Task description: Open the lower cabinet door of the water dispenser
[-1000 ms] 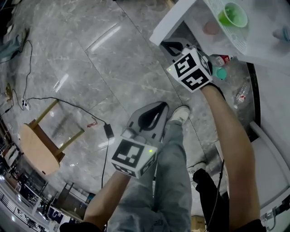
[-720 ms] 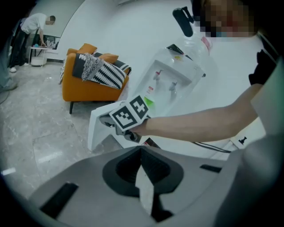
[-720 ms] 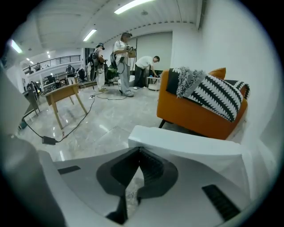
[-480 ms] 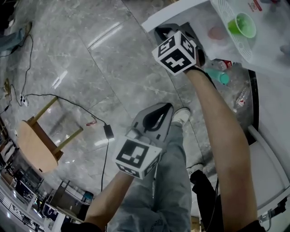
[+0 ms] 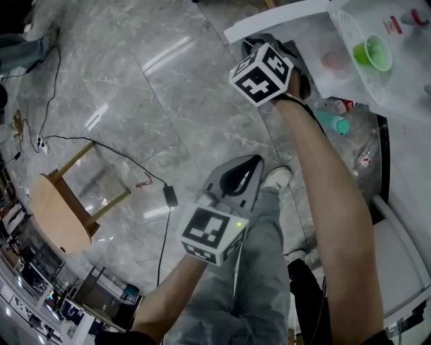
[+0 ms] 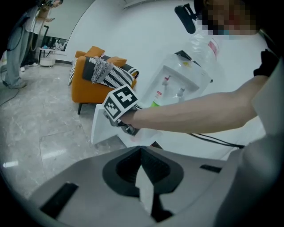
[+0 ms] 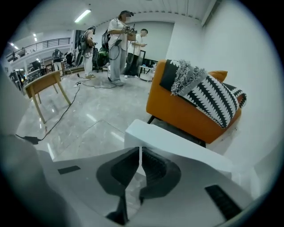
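The white water dispenser [image 6: 179,84] carries a bottle [image 6: 202,44] on top. Its lower cabinet door [image 5: 269,20] stands swung out, and bottles [image 5: 335,122] show inside the cabinet. My right gripper [image 5: 256,44] is at the door's free edge, jaws shut with nothing between them. In the right gripper view the white door edge [image 7: 177,148] lies just past the shut right gripper [image 7: 141,150]. My left gripper [image 5: 257,160] hangs lower, over the person's leg, away from the door. The left gripper [image 6: 141,150] has its jaws shut and empty.
A green cup [image 5: 372,52] sits on the dispenser's white tray [image 5: 347,37]. A wooden stool [image 5: 57,209] and cables [image 5: 135,168] lie on the marble floor to the left. An orange armchair [image 7: 191,113] stands beside the dispenser. People [image 7: 120,44] stand far back.
My right gripper has moved left along with the door's edge, and the door has swung a little further out. The left gripper has barely moved.
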`<act>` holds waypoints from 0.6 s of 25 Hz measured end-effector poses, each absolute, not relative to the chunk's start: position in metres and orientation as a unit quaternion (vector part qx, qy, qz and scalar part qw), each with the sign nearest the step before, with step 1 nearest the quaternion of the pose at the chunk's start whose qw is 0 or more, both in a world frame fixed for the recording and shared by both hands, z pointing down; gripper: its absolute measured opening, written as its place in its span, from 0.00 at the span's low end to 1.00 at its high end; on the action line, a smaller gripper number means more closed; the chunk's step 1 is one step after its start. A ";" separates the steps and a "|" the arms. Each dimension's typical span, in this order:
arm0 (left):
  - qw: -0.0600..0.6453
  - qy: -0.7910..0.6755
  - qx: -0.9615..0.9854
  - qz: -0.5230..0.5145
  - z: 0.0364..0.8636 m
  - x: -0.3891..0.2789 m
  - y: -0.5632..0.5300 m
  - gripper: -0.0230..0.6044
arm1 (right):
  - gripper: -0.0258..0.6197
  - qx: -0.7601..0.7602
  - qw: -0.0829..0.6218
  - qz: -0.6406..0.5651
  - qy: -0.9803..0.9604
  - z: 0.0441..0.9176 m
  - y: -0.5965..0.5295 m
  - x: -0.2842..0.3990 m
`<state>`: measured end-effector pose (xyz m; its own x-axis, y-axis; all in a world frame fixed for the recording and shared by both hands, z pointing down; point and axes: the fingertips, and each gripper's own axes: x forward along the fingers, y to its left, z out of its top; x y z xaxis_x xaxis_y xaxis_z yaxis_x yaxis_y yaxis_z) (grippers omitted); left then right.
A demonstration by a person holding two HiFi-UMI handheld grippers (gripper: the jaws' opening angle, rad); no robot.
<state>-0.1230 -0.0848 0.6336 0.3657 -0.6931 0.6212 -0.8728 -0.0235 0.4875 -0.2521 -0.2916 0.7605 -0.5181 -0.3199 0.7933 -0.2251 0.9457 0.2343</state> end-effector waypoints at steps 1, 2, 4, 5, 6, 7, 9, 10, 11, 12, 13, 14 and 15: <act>0.426 -0.555 0.707 0.105 0.633 -0.124 -0.085 0.05 | 0.06 0.157 0.465 -0.049 -0.870 0.760 -0.291 -0.251; 0.424 -0.556 0.707 0.105 0.633 -0.125 -0.085 0.05 | 0.06 0.159 0.464 -0.048 -0.870 0.759 -0.290 -0.250; 0.423 -0.556 0.707 0.107 0.633 -0.126 -0.083 0.05 | 0.06 0.161 0.463 -0.047 -0.871 0.758 -0.288 -0.242; 0.423 -0.556 0.708 0.107 0.633 -0.125 -0.082 0.05 | 0.06 0.162 0.463 -0.046 -0.870 0.757 -0.286 -0.237; 0.422 -0.555 0.708 0.108 0.632 -0.125 -0.082 0.05 | 0.06 0.162 0.463 -0.046 -0.870 0.756 -0.283 -0.231; 0.421 -0.556 0.708 0.108 0.630 -0.125 -0.082 0.05 | 0.06 0.162 0.463 -0.045 -0.870 0.754 -0.279 -0.226; 0.417 -0.559 0.708 0.109 0.626 -0.126 -0.083 0.05 | 0.06 0.162 0.463 -0.042 -0.870 0.752 -0.271 -0.216; 0.415 -0.561 0.708 0.109 0.624 -0.127 -0.084 0.05 | 0.06 0.162 0.463 -0.039 -0.871 0.750 -0.267 -0.211; 0.412 -0.562 0.709 0.111 0.623 -0.127 -0.085 0.05 | 0.06 0.161 0.461 -0.036 -0.872 0.747 -0.263 -0.207; 0.410 -0.562 0.710 0.112 0.621 -0.126 -0.086 0.05 | 0.06 0.159 0.461 -0.033 -0.872 0.744 -0.258 -0.202; 0.407 -0.563 0.710 0.113 0.619 -0.126 -0.085 0.05 | 0.06 0.156 0.461 -0.030 -0.873 0.741 -0.253 -0.197; 0.405 -0.564 0.711 0.114 0.616 -0.126 -0.085 0.05 | 0.06 0.153 0.460 -0.027 -0.874 0.736 -0.248 -0.193; 0.403 -0.565 0.711 0.114 0.613 -0.126 -0.085 0.05 | 0.06 0.152 0.458 -0.023 -0.876 0.730 -0.244 -0.190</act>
<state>-0.1258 -0.0849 0.6134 0.3356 -0.7114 0.6175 -0.8953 -0.0372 0.4438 -0.1896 -0.2444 0.7303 -0.5352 -0.2871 0.7945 -0.2450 0.9528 0.1793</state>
